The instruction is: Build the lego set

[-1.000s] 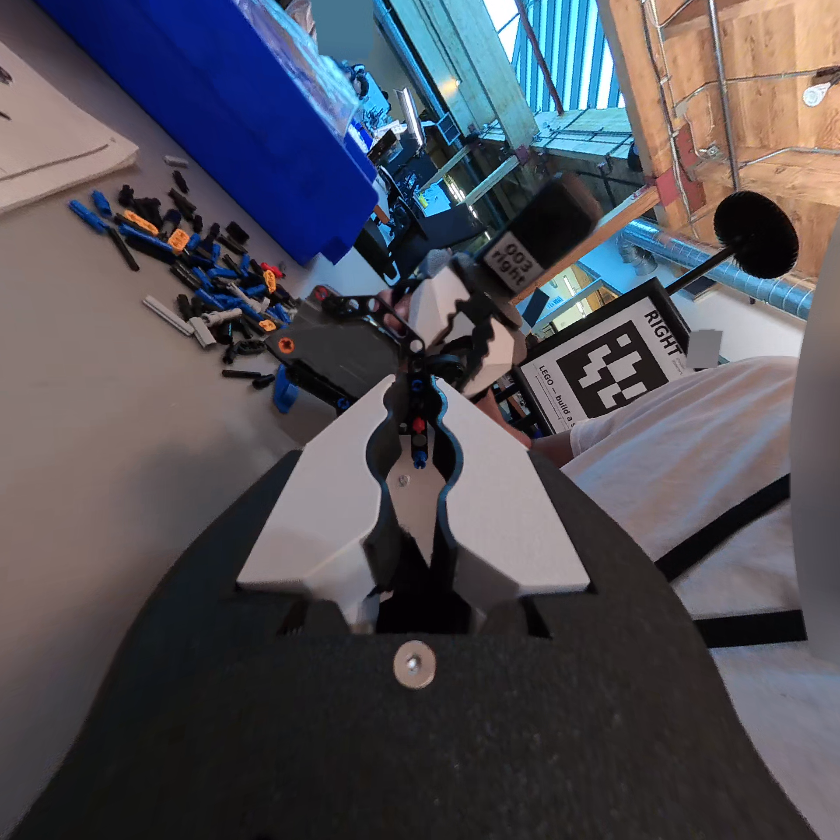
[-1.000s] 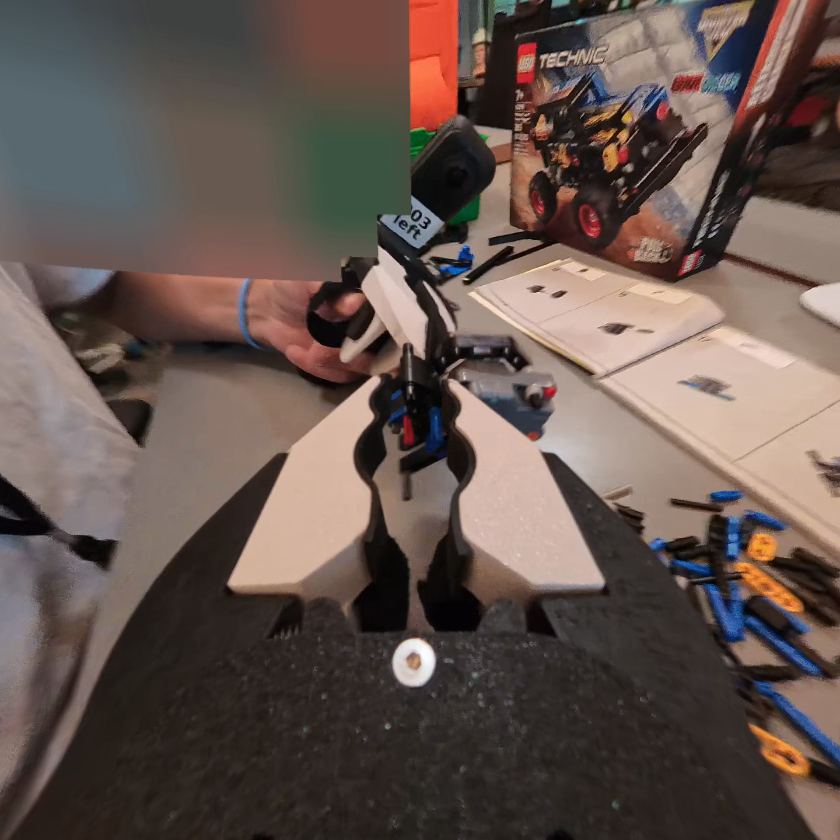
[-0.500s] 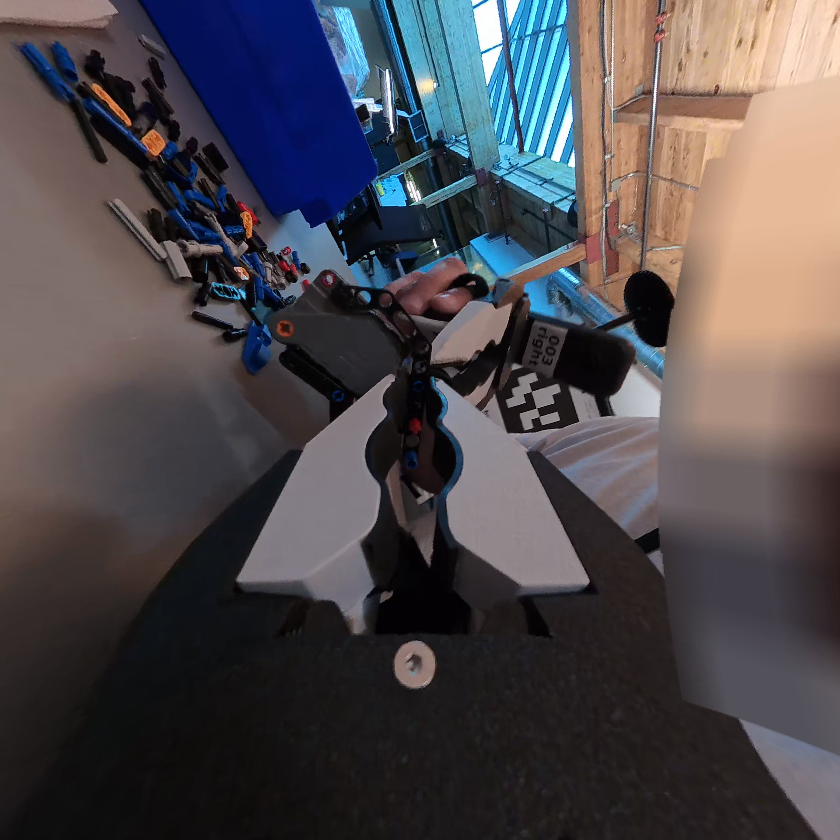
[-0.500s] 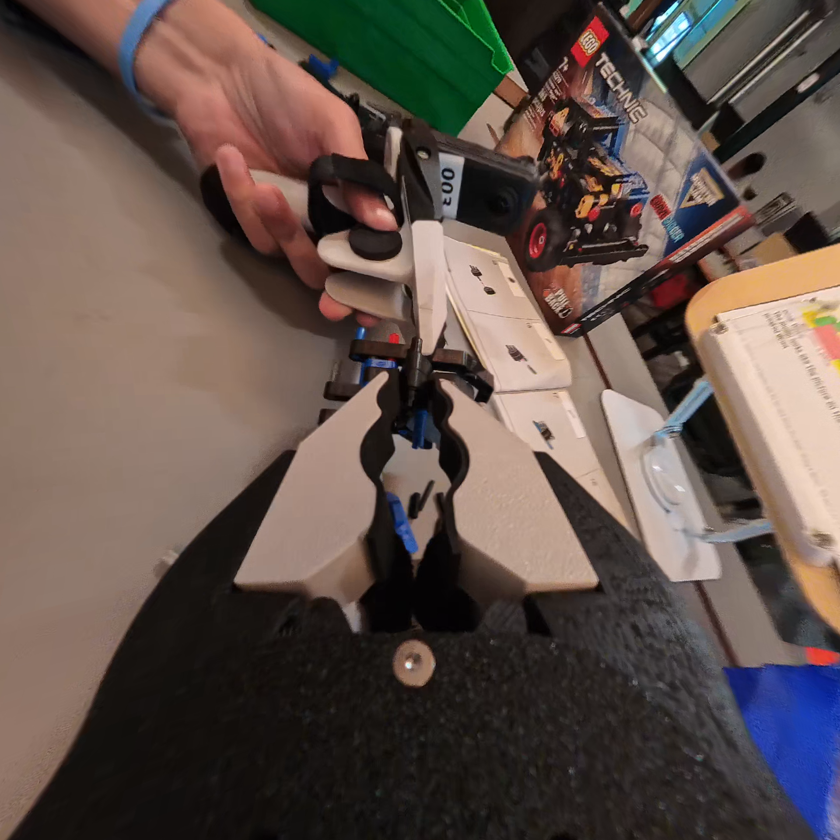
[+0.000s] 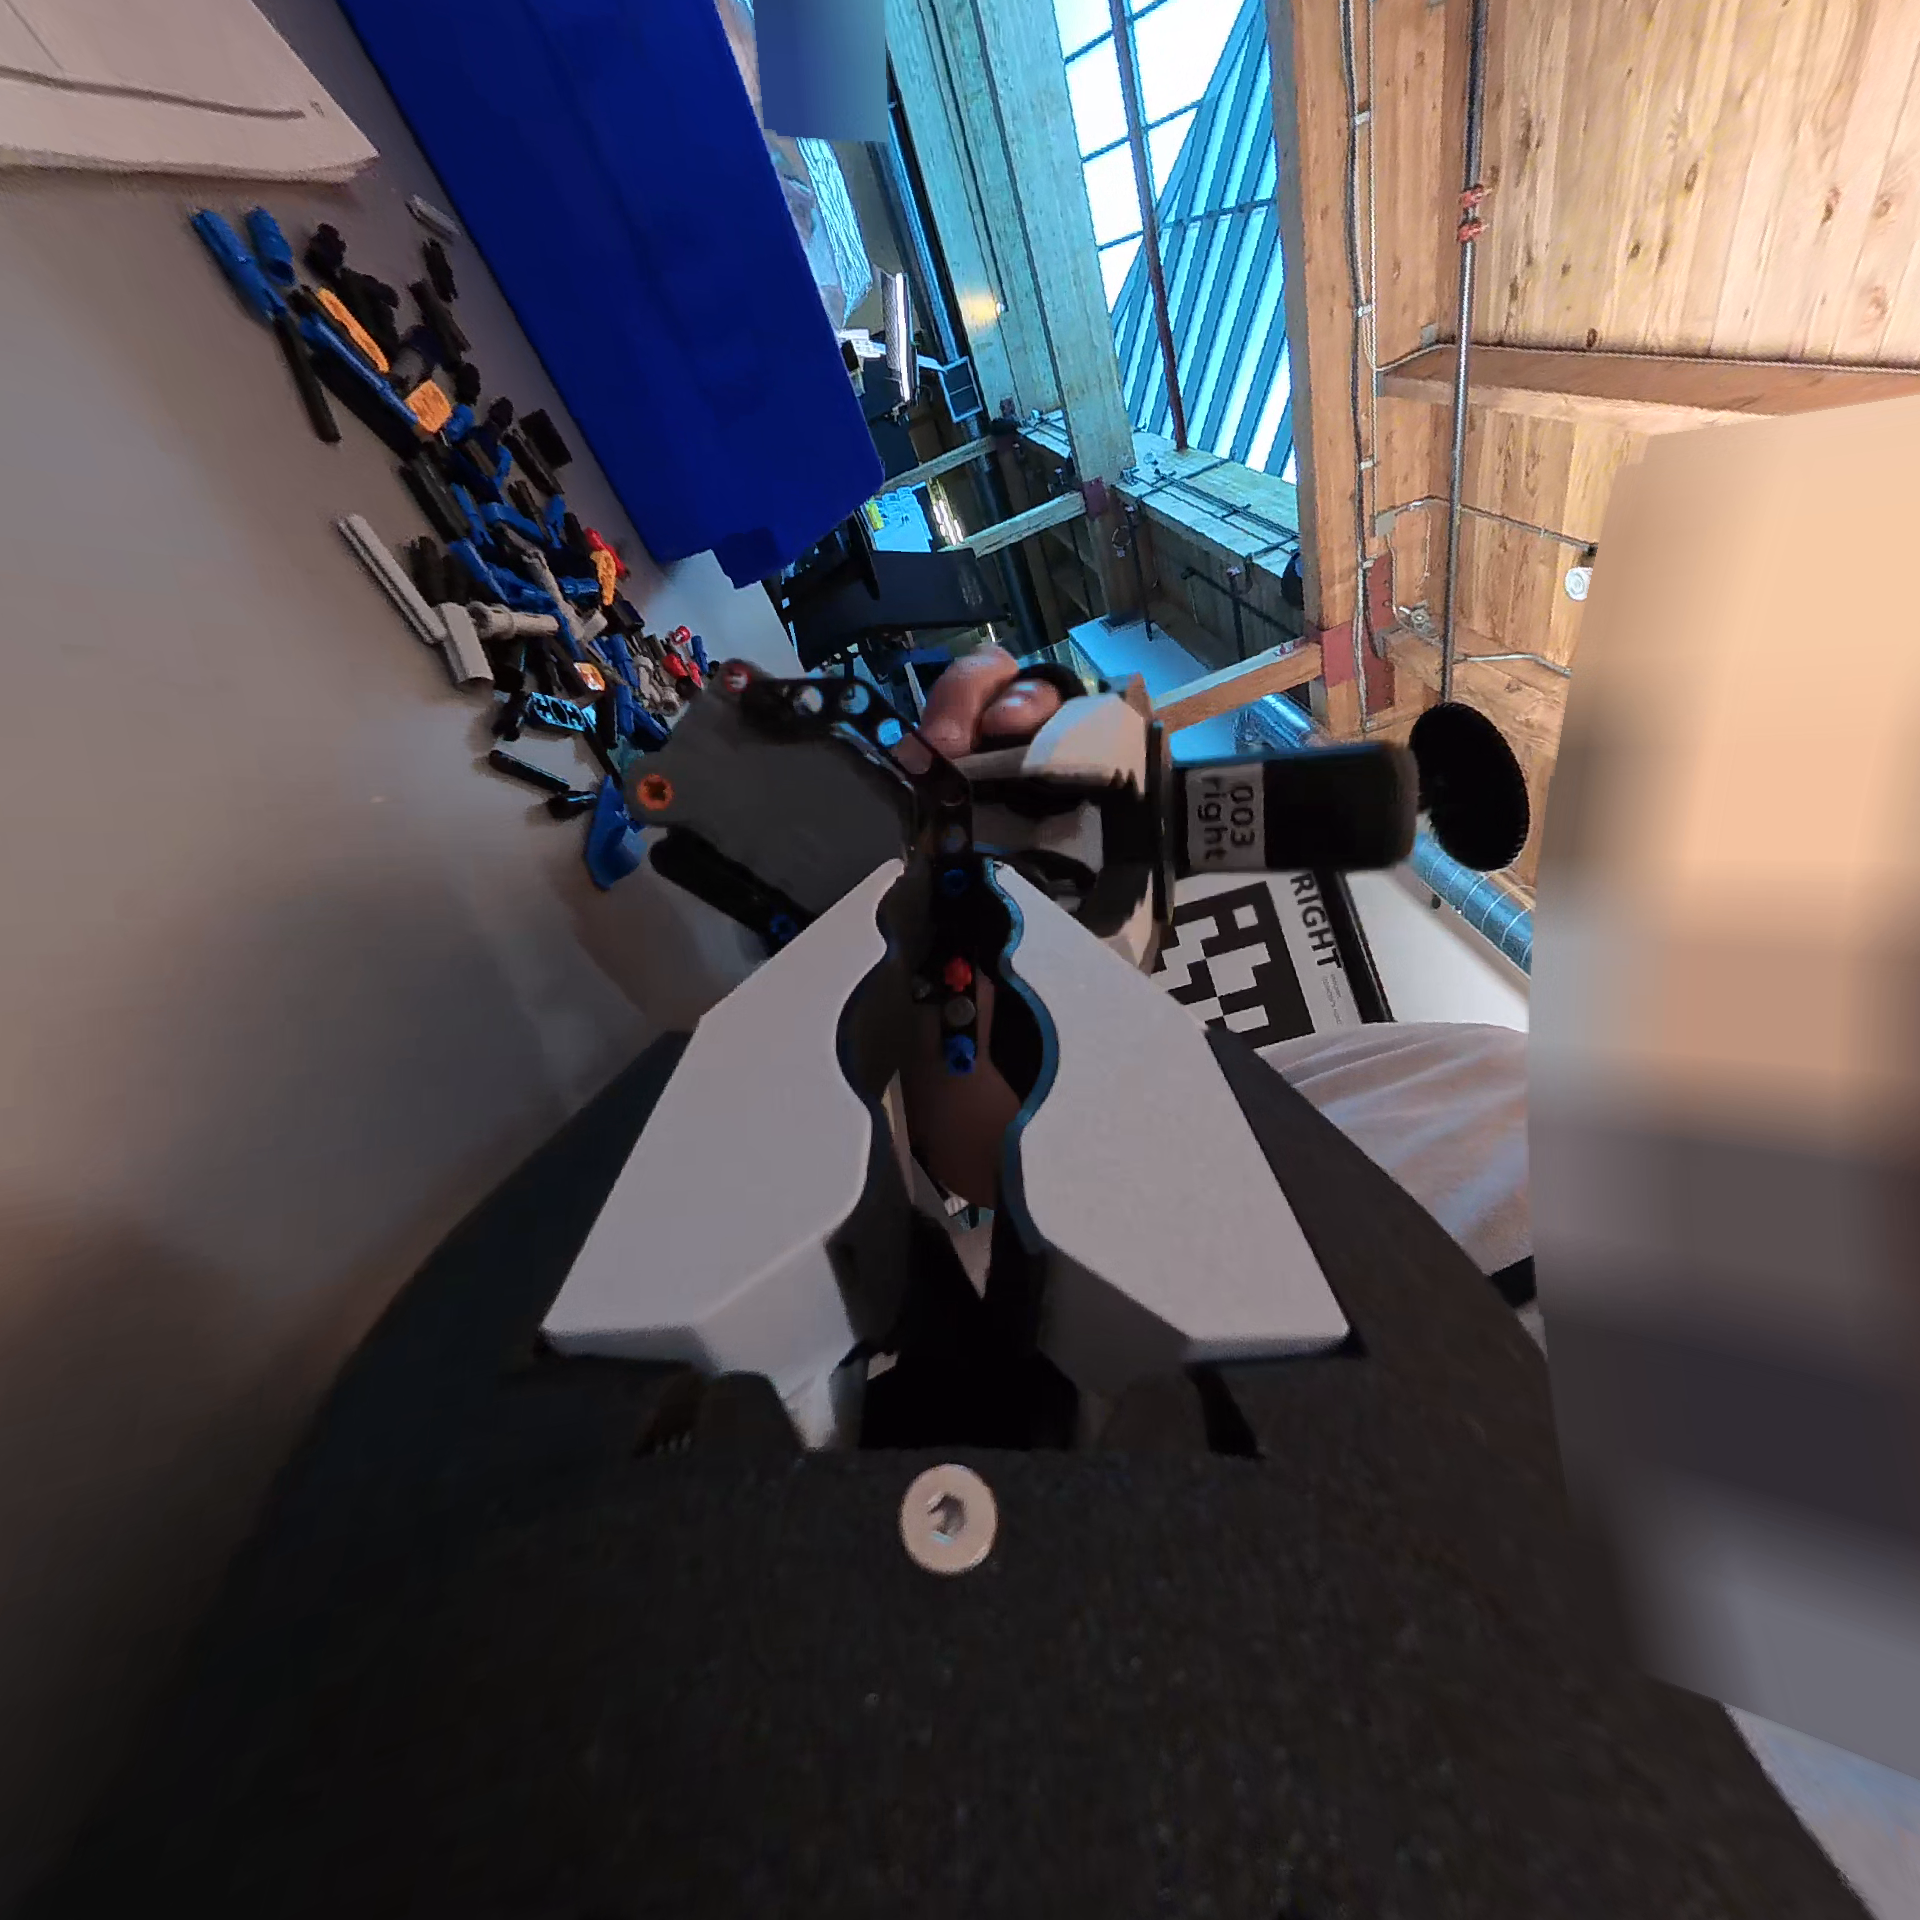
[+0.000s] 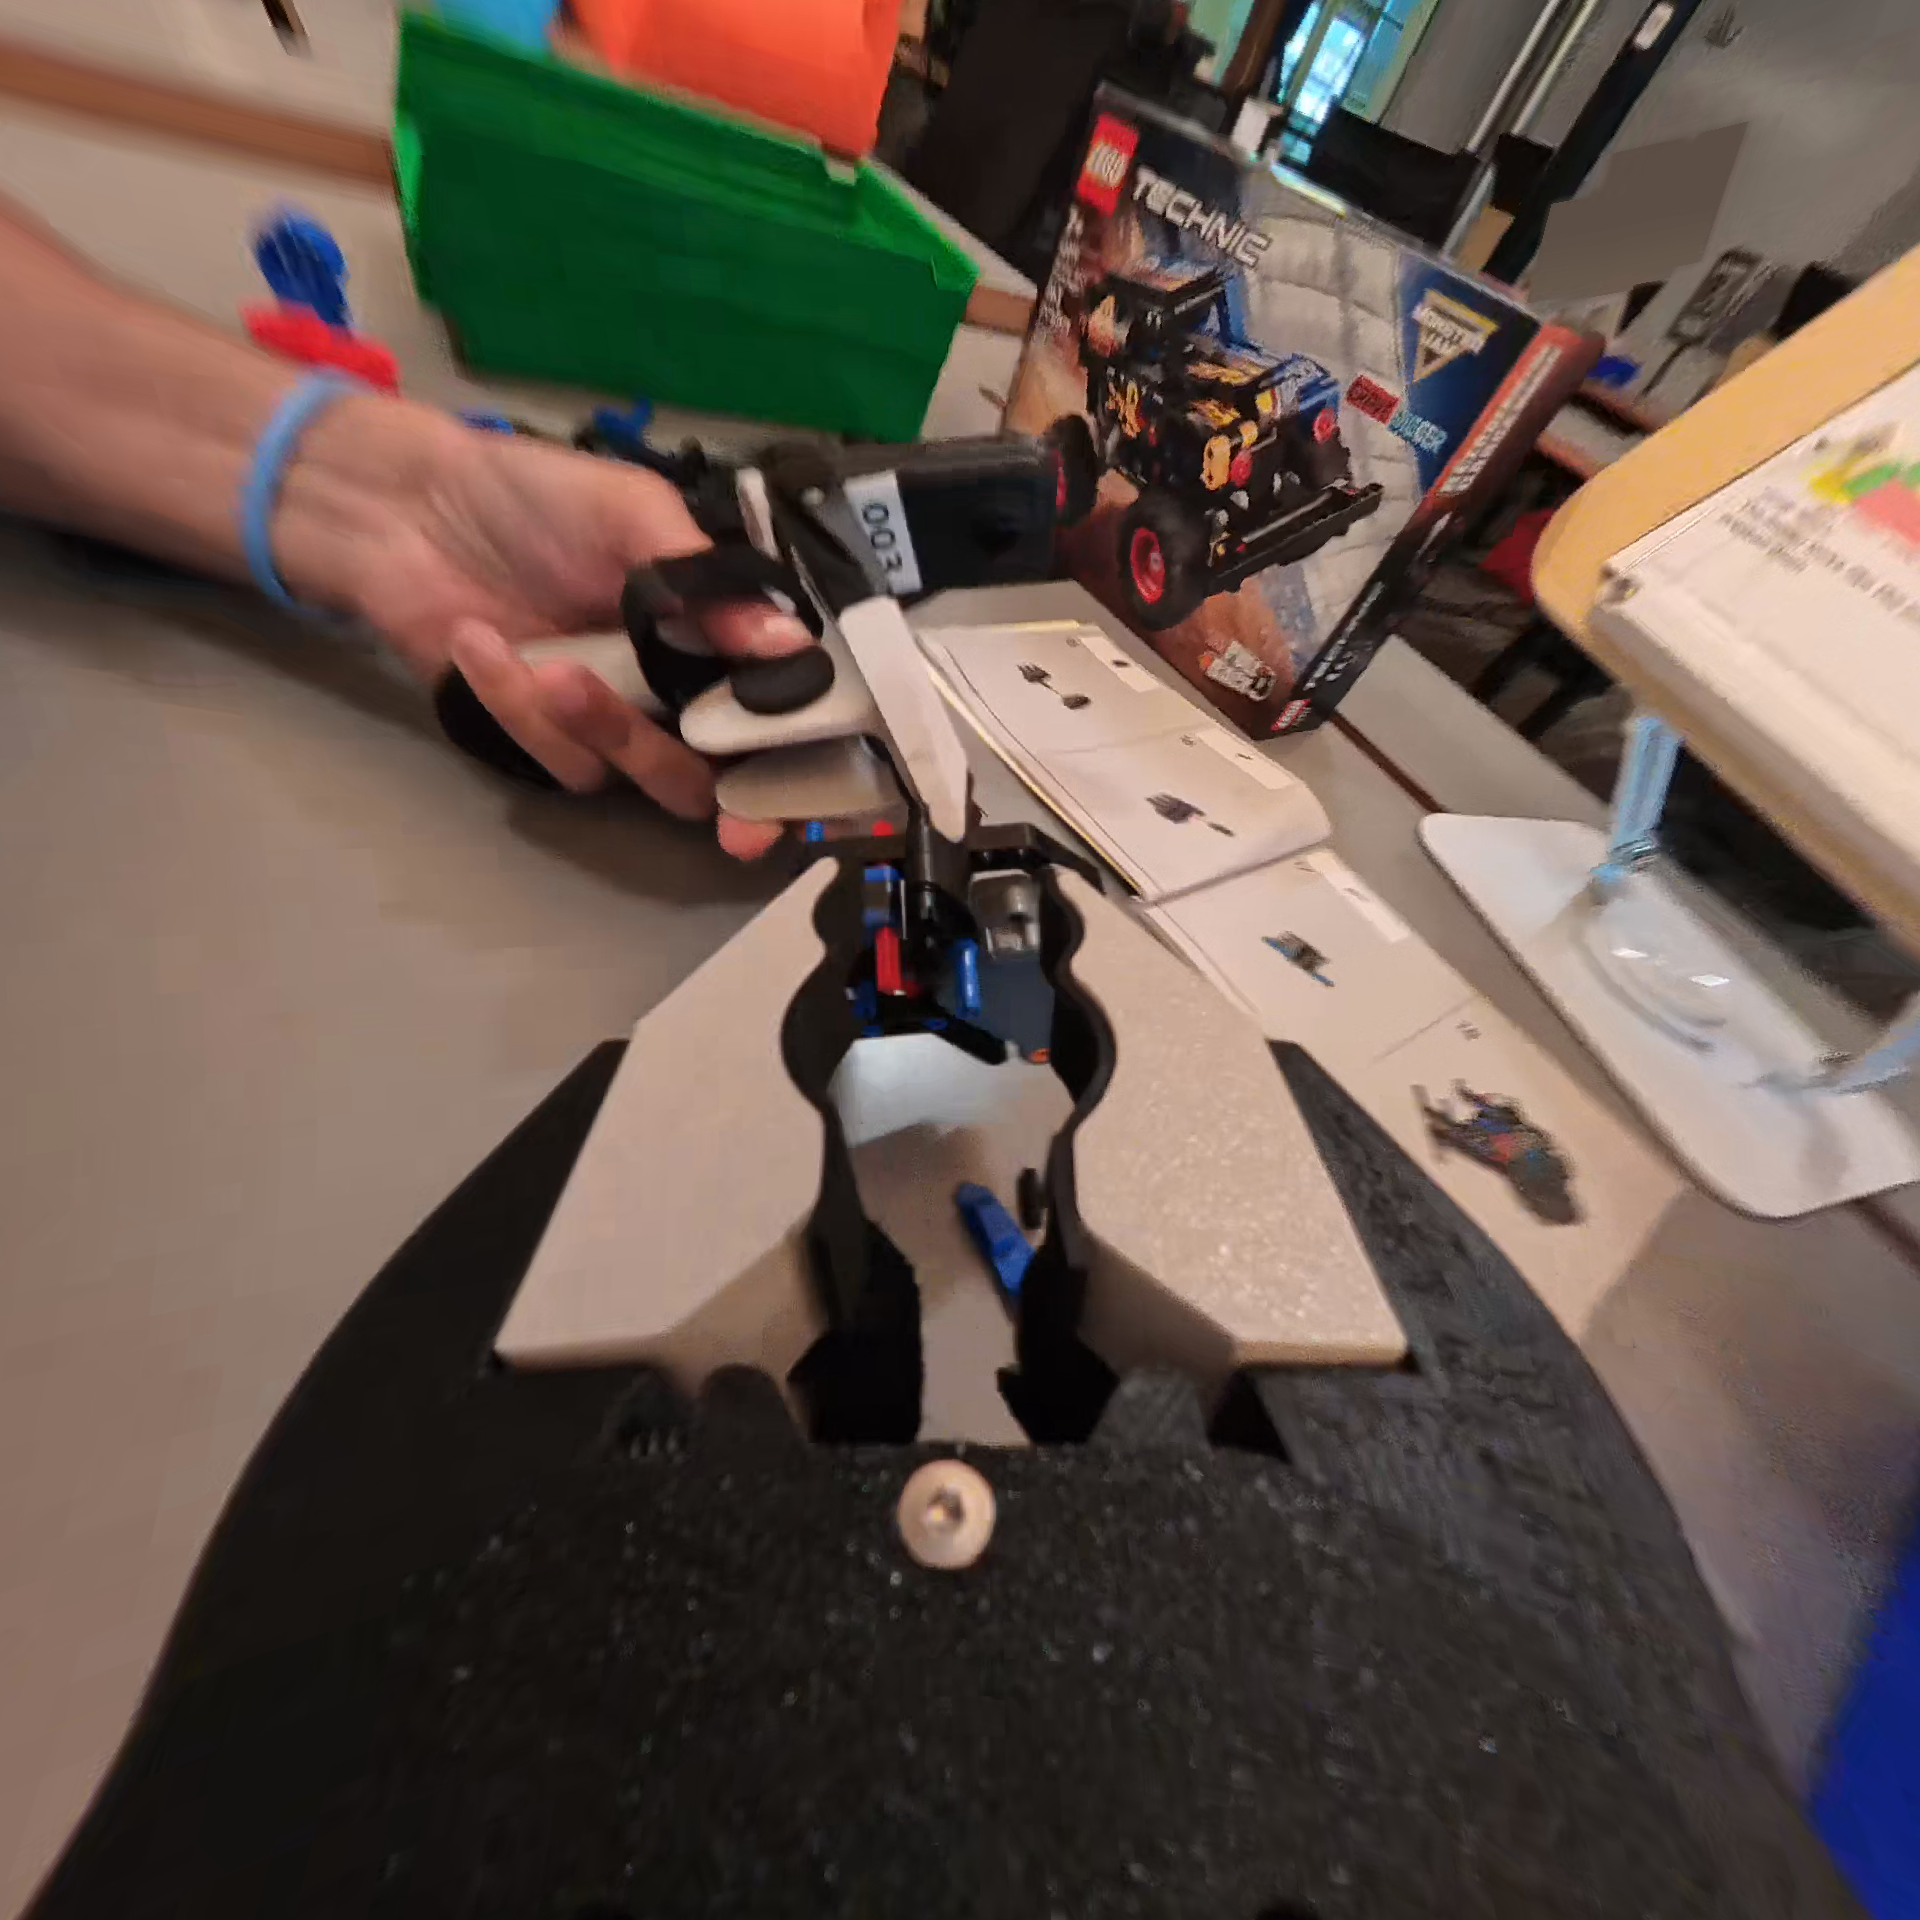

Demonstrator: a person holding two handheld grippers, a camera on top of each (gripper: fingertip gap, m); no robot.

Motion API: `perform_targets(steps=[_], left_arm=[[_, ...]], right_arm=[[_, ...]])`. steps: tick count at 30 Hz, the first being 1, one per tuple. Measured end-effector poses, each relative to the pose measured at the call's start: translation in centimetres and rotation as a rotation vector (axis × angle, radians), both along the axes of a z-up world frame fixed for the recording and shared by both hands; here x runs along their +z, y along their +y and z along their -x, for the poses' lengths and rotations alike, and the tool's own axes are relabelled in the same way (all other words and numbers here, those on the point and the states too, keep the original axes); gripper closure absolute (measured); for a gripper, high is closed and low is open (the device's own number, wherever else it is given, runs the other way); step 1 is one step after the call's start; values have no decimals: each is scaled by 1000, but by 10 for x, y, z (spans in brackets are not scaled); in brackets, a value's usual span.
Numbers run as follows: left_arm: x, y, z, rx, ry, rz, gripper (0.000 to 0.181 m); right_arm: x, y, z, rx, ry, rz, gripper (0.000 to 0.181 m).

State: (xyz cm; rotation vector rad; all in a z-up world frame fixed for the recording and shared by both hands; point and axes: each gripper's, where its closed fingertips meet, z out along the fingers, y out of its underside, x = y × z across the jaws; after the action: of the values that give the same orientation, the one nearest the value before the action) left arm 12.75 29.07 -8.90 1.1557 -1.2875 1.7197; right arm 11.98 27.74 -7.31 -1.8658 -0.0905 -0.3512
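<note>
While my left gripper (image 5: 948,894) pinches a black beam of the half-built lego assembly (image 5: 800,805), its fingers nearly closed on that thin studded strip, the model hangs above the grey table (image 5: 208,935) just past the tips. My right gripper (image 6: 940,883) stands with its fingers spread apart, and the same assembly (image 6: 935,966) sits between the tips; I cannot tell whether they touch it. Loose pieces (image 5: 447,468), blue, black and orange, lie scattered on the table beside a blue bin (image 5: 644,260). From the right side I see open instruction pages (image 6: 1122,769) and the set's box (image 6: 1278,416) beyond them, near a green bin (image 6: 644,260). One blue pin (image 6: 992,1236) lies on the table under my right gripper.
</note>
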Motion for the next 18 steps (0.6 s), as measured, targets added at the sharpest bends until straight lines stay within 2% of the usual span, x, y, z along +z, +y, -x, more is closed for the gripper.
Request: perform_targets(steps=[2,6,8,16,18], left_arm=[[2,0,2,-13,-20,0,175],[3,-5,6,-42,-20,10,176],[3,-5,6,-43,-9,17,176],[-3,-6,4,-30,7,-22,175],[1,-6,5,-29,8,6,175]], right_arm=[[1,-3,0,27,99,-22,146],[-14,0,3,50,68,39,156],[-14,2,4,53,27,34,166],[-23,1,0,23,-263,134,167],[-17,1,1,27,-234,85,167]])
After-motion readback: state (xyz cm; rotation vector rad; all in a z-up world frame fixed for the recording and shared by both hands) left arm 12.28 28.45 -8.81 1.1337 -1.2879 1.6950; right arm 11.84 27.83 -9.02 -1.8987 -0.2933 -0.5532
